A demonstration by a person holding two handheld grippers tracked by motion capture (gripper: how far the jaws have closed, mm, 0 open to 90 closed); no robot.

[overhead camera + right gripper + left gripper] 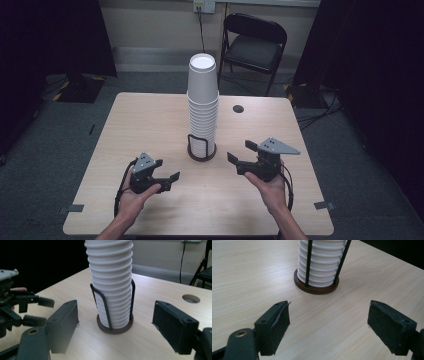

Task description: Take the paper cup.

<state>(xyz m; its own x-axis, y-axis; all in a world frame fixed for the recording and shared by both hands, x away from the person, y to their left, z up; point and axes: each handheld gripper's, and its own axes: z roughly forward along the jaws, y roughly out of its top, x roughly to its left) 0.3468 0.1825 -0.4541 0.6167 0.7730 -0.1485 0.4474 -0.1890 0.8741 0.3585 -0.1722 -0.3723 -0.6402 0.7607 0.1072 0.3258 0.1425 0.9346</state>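
While both grippers have their jaws spread wide with nothing in them, the stack of white cups stands in its wire holder at the centre of the frame.
In the high view the left gripper sits lower left of the holder and the right gripper lower right, each a clear gap away from it. There's plenty of bare table on both sides of the stack, out to the left and right edges. The small round hole is upper right of the stack, well apart from everything.
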